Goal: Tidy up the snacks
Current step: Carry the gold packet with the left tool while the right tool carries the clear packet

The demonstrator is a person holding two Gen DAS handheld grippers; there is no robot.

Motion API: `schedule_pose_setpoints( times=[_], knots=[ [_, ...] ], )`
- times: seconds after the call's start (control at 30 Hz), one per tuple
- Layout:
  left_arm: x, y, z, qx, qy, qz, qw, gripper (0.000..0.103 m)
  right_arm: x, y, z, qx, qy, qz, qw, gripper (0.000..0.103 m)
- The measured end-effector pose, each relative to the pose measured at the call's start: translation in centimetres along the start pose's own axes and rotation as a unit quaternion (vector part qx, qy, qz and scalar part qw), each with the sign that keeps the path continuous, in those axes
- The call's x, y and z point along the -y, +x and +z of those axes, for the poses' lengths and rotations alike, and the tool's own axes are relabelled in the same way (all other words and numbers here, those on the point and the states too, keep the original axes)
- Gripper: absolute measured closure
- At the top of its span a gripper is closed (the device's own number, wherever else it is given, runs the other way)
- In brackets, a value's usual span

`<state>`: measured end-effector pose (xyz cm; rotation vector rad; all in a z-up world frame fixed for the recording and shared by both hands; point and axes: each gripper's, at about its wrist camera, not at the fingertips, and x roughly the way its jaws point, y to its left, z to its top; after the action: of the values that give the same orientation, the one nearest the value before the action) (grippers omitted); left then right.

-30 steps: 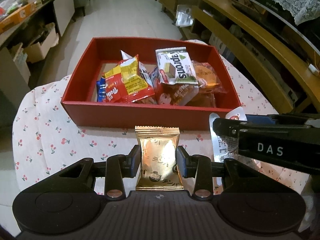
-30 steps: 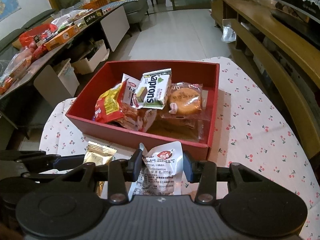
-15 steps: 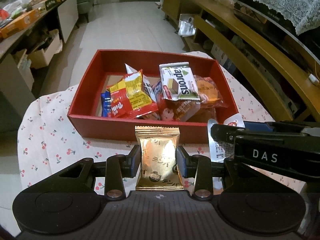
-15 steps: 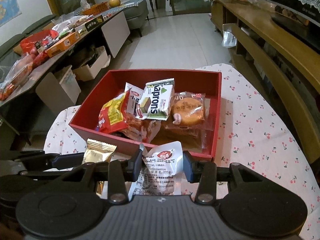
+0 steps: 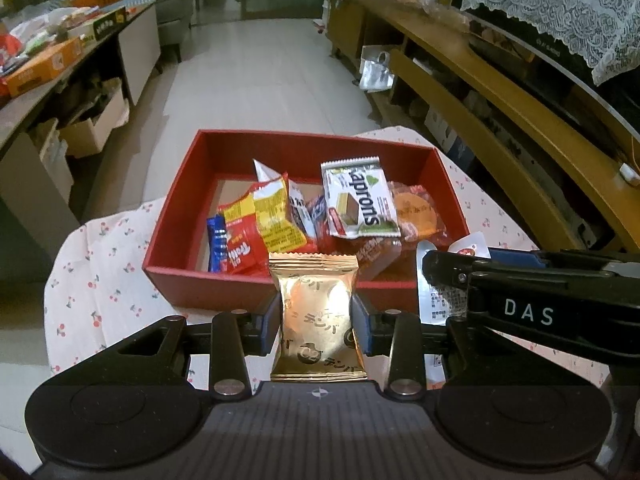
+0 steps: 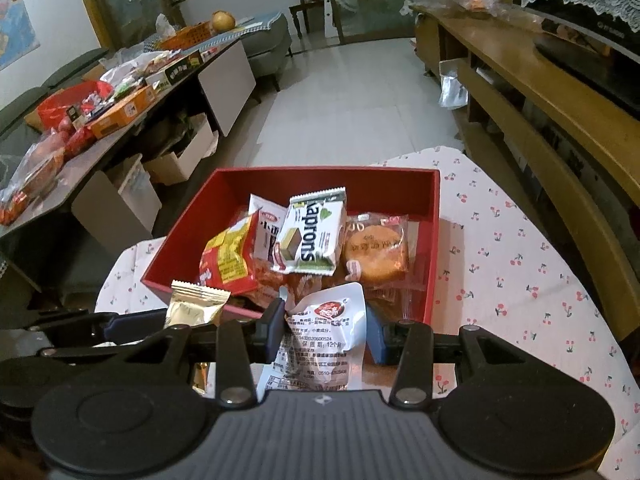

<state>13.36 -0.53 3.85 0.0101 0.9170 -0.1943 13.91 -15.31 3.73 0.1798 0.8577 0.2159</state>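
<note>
My left gripper (image 5: 316, 322) is shut on a gold foil snack packet (image 5: 316, 312), held upright just in front of the near wall of a red box (image 5: 176, 216). My right gripper (image 6: 326, 330) is shut on a white snack pouch with a red round label (image 6: 324, 332), held above the box's near rim. The same pouch (image 5: 440, 300) shows at the right in the left wrist view, and the gold packet (image 6: 196, 308) at the left in the right wrist view. The red box (image 6: 434, 248) holds several snacks: a green-and-white Kaprons wafer pack (image 5: 360, 204), a red-and-yellow bag (image 5: 260, 232), a round cake in clear wrap (image 6: 376, 254).
The box stands on a table with a white cherry-print cloth (image 6: 520, 264). A wooden shelf unit (image 5: 500, 92) runs along the right. A cluttered counter (image 6: 100, 108) with boxes and bags stands at the left, with tiled floor (image 5: 260, 80) beyond the table.
Both grippers have risen and drawn back a little with their packets; the red box now sits lower and smaller in both views. The grips look the same.
</note>
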Motion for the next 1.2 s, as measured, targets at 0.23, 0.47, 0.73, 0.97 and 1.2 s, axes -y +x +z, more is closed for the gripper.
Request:
schedule_pose_setpoints(
  times=[0.23, 0.47, 0.73, 0.97, 1.2],
  knots=[
    [0.1, 0.3, 1.4, 0.009, 0.004, 0.007, 0.9999, 0.058, 0.4, 0.3, 1.1, 0.011, 0.015, -0.002, 1.000, 0.053],
    [-0.2, 1.2, 3.4, 0.020, -0.005, 0.014, 0.9997, 0.058, 0.5, 1.4, 3.0, 0.021, 0.027, -0.001, 0.999, 0.053],
    [-0.5, 3.1, 5.1, 0.017, -0.011, 0.023, 0.9995, 0.058, 1.1, 3.7, 4.7, 0.021, 0.042, -0.002, 0.999, 0.053],
    [-1.0, 5.4, 5.6, 0.001, -0.017, 0.032, 0.9993, 0.058, 1.8, 6.2, 5.2, 0.009, 0.048, -0.011, 0.999, 0.053],
    [-1.4, 7.0, 6.0, -0.009, -0.019, 0.040, 0.9990, 0.058, 1.9, 8.0, 5.5, 0.000, 0.047, -0.020, 0.999, 0.053]
  ],
)
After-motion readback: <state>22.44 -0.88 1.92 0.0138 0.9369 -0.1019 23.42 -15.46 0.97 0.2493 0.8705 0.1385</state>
